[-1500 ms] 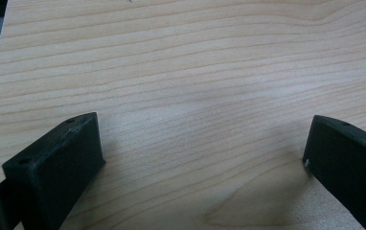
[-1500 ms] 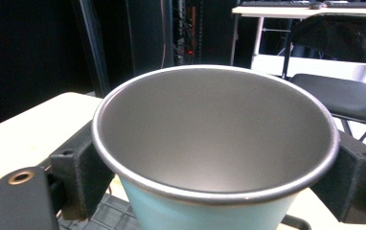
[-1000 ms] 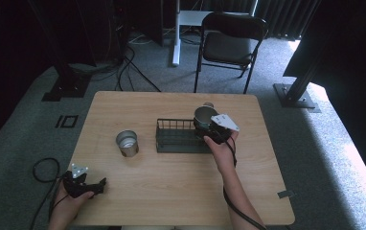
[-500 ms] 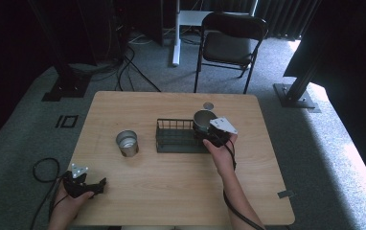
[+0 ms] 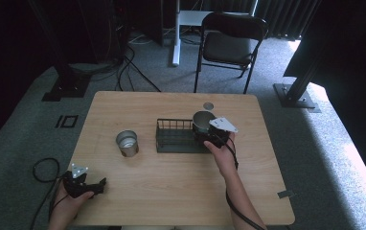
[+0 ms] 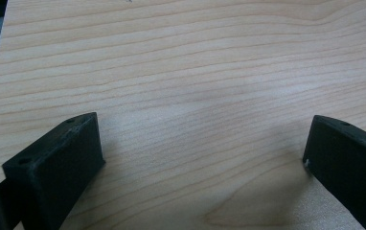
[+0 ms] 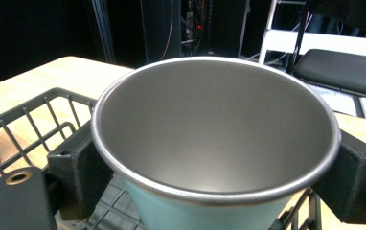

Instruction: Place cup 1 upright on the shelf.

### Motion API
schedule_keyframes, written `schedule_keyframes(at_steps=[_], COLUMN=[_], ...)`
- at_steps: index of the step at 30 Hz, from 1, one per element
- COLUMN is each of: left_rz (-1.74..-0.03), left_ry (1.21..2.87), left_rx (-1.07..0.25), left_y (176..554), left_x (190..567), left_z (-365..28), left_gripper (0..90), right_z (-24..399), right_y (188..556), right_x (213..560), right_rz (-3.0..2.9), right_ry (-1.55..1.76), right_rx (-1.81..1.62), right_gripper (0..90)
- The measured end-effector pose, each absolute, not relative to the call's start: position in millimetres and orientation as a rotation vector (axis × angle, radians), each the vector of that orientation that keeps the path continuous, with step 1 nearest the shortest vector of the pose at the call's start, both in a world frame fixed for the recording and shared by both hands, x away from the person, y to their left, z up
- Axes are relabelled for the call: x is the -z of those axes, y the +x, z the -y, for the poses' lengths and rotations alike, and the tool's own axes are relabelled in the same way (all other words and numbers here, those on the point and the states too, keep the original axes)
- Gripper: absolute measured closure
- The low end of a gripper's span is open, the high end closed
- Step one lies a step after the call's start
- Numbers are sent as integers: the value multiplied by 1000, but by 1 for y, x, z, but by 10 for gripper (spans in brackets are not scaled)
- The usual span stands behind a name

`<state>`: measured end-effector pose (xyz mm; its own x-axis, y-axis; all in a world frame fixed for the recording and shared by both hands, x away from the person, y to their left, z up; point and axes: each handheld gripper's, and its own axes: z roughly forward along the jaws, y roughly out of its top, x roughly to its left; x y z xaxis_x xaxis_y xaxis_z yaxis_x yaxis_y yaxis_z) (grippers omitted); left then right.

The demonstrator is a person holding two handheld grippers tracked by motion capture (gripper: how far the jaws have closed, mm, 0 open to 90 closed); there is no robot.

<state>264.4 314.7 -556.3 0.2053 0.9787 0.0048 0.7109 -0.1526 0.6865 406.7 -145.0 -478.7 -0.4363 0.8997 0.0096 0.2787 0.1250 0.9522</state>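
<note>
A metal cup (image 5: 202,120) with a pale teal outside (image 7: 210,143) hangs upright over the right end of a dark wire basket (image 5: 176,139), my right gripper (image 5: 206,130) shut on it. In the right gripper view the jaws press on both sides of the cup, just under its rim, with the basket's wires (image 7: 37,115) below and to the left. A second metal cup (image 5: 127,143) stands on the table left of the basket. My left gripper (image 5: 96,186) lies at the table's front left corner, open (image 6: 202,158) over bare wood.
The wooden table (image 5: 171,191) has a small round grey disc (image 5: 208,105) behind the basket. A black folding chair (image 5: 231,45) stands beyond the far edge. Cables lie on the grey carpet to the left (image 5: 42,167).
My right gripper has carried the cup a little nearer and lower over the basket's right end, uncovering the round disc behind it. The left gripper has stayed put.
</note>
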Motion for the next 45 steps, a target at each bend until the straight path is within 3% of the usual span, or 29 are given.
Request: schedule_keyframes(at_steps=[45], left_rz=[-1565], left_ry=[1931], left_rx=[-627], left_y=[264], left_x=[556], left_z=[-315], left_gripper=[4], right_z=[187], right_y=[370], right_x=[472], right_rz=[-1856], right_ry=[1084], right_rx=[-1365], right_gripper=[114])
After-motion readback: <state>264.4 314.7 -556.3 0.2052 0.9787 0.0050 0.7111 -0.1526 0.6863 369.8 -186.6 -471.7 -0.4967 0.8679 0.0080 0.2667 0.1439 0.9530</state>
